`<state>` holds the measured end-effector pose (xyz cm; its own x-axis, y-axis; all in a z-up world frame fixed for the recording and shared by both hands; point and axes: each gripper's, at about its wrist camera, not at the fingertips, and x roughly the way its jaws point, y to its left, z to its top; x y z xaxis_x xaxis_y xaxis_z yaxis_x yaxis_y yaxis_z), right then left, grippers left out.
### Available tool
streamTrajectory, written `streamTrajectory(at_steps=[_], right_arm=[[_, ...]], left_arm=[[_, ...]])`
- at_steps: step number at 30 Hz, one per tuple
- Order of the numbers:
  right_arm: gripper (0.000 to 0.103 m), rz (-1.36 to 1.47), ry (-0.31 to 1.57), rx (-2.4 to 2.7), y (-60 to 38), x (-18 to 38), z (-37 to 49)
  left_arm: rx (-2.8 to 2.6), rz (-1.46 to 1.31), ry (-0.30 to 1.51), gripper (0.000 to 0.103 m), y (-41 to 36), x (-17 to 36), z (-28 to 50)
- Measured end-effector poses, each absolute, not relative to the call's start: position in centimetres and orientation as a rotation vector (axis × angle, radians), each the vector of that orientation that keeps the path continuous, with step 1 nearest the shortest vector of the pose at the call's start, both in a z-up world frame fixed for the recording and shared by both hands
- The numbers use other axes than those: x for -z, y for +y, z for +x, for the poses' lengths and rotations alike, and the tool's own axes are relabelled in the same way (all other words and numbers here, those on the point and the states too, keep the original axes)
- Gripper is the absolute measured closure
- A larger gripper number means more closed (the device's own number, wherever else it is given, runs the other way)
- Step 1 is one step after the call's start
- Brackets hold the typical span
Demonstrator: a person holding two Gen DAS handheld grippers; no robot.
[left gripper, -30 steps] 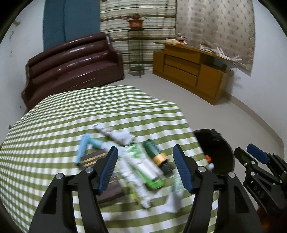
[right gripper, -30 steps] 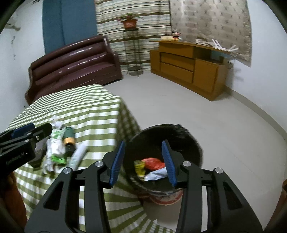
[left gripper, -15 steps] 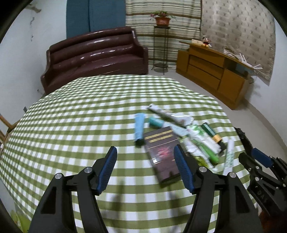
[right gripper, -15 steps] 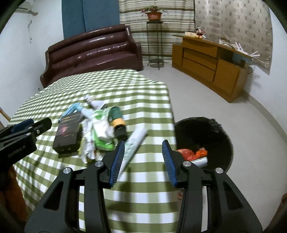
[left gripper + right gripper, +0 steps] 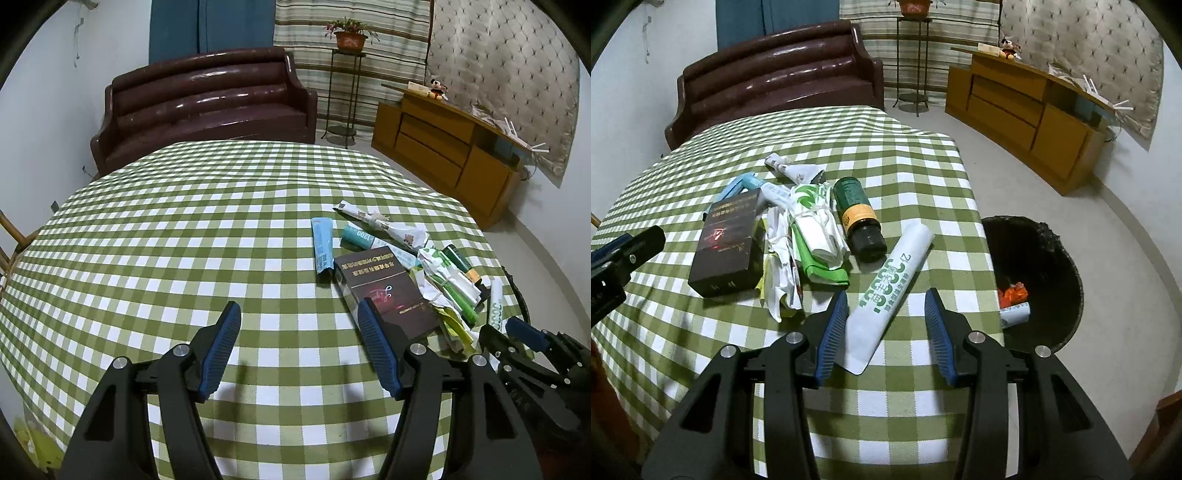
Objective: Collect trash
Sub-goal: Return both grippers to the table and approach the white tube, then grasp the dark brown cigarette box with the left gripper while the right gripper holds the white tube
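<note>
A pile of trash lies on the green checked tablecloth (image 5: 916,177): a dark brown box (image 5: 729,242), crumpled green and white wrappers (image 5: 816,229), a green bottle with a black cap (image 5: 858,218), a white tube with green print (image 5: 892,291) and a blue tube (image 5: 321,245). My right gripper (image 5: 886,328) is open, its fingers either side of the white tube's near end, apart from it. My left gripper (image 5: 299,347) is open and empty over bare cloth, its right finger by the brown box (image 5: 384,291). A black trash bin (image 5: 1056,258) holding red and white scraps stands right of the table.
A brown sofa (image 5: 207,103) stands behind the table. A wooden sideboard (image 5: 450,147) and a plant stand (image 5: 343,85) line the far wall. Pale floor (image 5: 1015,170) lies to the right around the bin.
Both grippers have swung left from the bin side towards the table. The right gripper has come over the white tube; the left has moved left of the pile. Both remain open.
</note>
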<state>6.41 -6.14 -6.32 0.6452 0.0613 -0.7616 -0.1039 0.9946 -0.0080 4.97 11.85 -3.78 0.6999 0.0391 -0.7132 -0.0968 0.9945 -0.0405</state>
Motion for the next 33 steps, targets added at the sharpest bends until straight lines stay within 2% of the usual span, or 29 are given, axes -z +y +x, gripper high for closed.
streamTrajectory(at_steps=[6, 9, 33], right_arm=[[0.07, -0.069, 0.862, -0.094, -6.5, 6.3, 6.1], [0.081, -0.054, 0.865, -0.115, -6.7, 6.3, 6.0], [0.084, -0.005, 0.797, -0.139, -9.3, 4.3, 5.9]], left_arm=[[-0.067, -0.088, 0.799, 0.038, 12.1, 4.1, 5.0], [-0.059, -0.087, 0.804, 0.037, 11.9, 4.3, 5.0], [0.02, -0.081, 0.851, 0.03, 6.7, 5.1, 7.6]])
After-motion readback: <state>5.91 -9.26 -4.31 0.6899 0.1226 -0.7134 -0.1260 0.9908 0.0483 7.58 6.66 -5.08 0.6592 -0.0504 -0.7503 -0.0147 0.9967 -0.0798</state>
